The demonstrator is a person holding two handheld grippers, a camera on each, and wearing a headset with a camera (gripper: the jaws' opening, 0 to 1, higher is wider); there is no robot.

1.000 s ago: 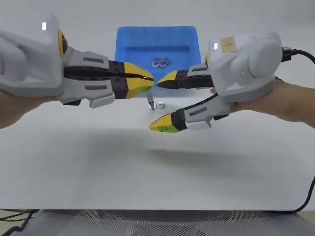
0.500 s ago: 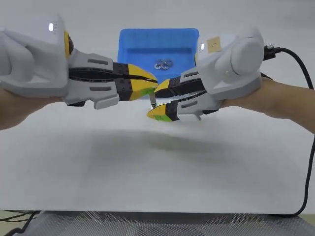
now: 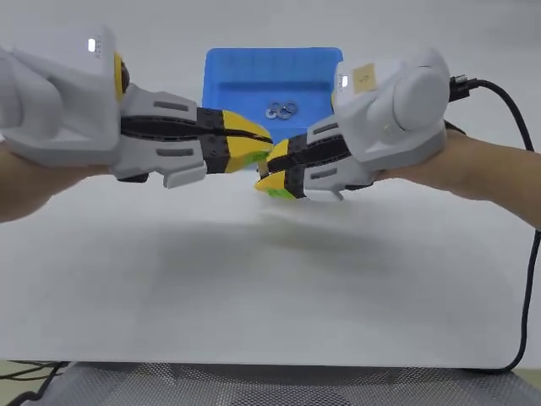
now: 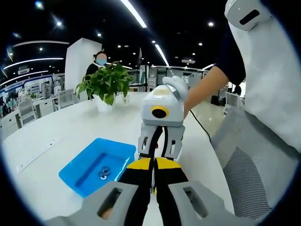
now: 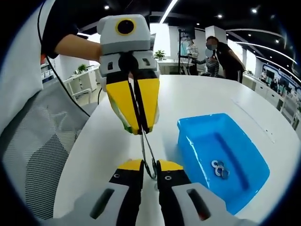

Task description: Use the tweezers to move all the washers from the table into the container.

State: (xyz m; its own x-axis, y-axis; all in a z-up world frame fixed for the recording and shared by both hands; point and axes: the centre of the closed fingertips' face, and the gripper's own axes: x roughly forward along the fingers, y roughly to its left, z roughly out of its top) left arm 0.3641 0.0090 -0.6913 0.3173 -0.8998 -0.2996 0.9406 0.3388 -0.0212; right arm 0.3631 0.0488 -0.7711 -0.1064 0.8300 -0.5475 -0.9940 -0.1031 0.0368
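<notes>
Right gripper view: the left gripper [image 5: 137, 129] clamps the tweezers [image 5: 147, 149] and my right gripper [image 5: 150, 173] squeezes their legs. Several washers [image 5: 219, 170] lie in the container [image 5: 196, 136], which sits just beside them. I judge the step to be pickup (the tips are hidden). Next: lift, then carry over the rim.

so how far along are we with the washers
Done: a few washers lie in the blue container. In hand: the left claw holds the tweezers, with the right claw shut on their tips. Left: whether washers remain on the table can't be told.
</notes>
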